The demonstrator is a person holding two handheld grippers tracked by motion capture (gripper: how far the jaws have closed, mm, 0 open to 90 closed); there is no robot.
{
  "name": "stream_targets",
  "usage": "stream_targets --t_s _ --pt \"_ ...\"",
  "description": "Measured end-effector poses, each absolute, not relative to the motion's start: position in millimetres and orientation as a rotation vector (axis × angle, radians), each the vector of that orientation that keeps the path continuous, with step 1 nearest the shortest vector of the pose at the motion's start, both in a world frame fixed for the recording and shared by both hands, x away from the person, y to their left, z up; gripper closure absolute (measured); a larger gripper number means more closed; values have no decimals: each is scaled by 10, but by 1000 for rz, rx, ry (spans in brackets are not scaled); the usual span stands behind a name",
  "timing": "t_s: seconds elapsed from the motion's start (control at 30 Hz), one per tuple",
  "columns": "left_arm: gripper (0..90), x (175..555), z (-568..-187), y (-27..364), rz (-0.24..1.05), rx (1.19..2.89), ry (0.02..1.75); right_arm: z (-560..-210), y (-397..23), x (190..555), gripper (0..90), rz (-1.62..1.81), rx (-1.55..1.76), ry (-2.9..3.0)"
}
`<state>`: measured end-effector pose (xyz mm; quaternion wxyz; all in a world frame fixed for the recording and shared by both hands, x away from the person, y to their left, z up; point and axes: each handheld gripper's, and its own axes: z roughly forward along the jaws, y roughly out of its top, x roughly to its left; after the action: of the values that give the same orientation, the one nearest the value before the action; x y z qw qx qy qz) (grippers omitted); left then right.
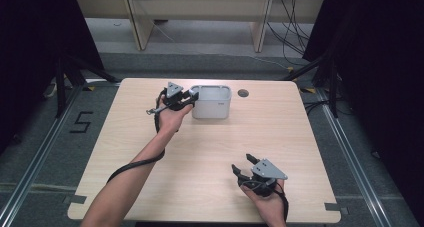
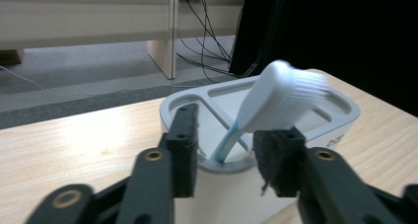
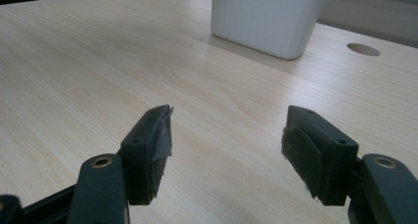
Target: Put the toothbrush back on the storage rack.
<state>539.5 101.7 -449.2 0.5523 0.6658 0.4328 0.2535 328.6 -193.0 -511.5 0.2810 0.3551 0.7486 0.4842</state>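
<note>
The left forearm is being stretched diagonally up the wooden table (image 1: pixel 210 152), and the left gripper (image 1: pixel 184 100) is being held level at the left end of the white holder (image 1: pixel 212 103) near the far edge, its grey plate uppermost. In the left gripper view its jaws are being kept apart, one on each side of the holder's round end slot, with nothing being pinched between them. A toothbrush (image 2: pixel 276 103) is being propped in that slot, handle down, bristled head leaning out to the right above the rim; whether it is being brushed by the right pad (image 2: pixel 277 160) is hard to judge.

The right gripper (image 1: pixel 243 166) is being held low at the near right of the table, well apart from the holder, with the hand (image 1: pixel 267 199) beneath it and the jaws being spread wide, pointing up the table and somewhat left.
</note>
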Motion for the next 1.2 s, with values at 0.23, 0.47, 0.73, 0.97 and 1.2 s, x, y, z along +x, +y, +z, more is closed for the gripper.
stream_targets --t_s 0.23,0.47,0.73,0.97,1.2 --pt "466 5324 -4439 1037 598 1577 1040 -5115 -1931 3283 361 1303 959 2005" --pt "419 5250 -4398 1059 595 1597 1038 -5119 -1925 3270 361 1301 978 2001" --pt "399 5150 -4412 1116 594 1592 1045 -5115 -1944 3285 361 1292 952 2005" --pt "392 5044 -4407 1143 594 1596 1033 -5109 -1948 3288 361 1290 942 1997" --pt "392 4909 -4391 1175 584 1596 1021 -5112 -1943 3287 361 1298 956 1994"
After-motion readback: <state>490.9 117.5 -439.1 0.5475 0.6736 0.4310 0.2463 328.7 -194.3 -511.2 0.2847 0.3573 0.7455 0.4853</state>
